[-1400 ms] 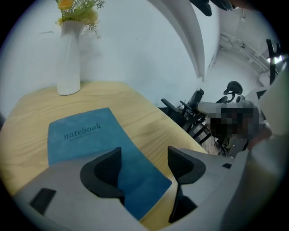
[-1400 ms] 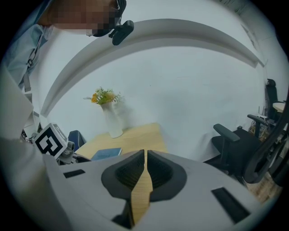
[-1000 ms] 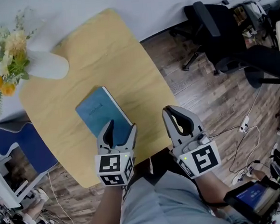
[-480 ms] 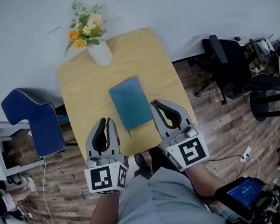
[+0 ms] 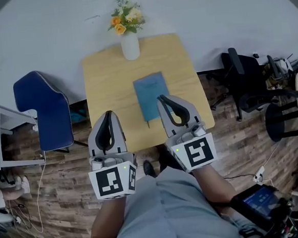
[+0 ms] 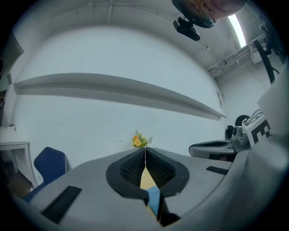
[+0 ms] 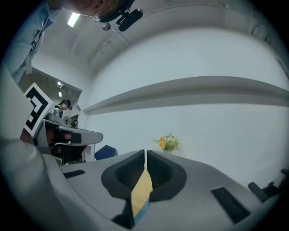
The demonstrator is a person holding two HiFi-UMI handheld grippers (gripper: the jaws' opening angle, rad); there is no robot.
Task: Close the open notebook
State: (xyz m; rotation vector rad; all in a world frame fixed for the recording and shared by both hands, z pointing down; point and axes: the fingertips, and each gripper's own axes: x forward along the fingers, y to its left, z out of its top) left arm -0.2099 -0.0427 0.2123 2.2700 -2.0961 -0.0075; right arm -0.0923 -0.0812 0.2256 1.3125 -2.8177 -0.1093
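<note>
Notebook (image 5: pixel 152 96) lies shut, blue cover up, mid-table (image 5: pixel 105 83); vase (image 5: pixel 130 45) at its 11 o'clock.

Judgement: closing looks done. Good practice now: hold both tools clear of cover, confirm it lies flat.

My left gripper (image 5: pixel 109 114), at notebook's 8 o'clock: jaws just clamped fully together, nothing between.

My right gripper (image 5: pixel 161 97), at its 5 o'clock: pads together, empty.

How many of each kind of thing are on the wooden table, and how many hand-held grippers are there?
notebook: 1
vase of flowers: 1
hand-held grippers: 2, the left hand-held gripper and the right hand-held gripper
total: 4
</note>
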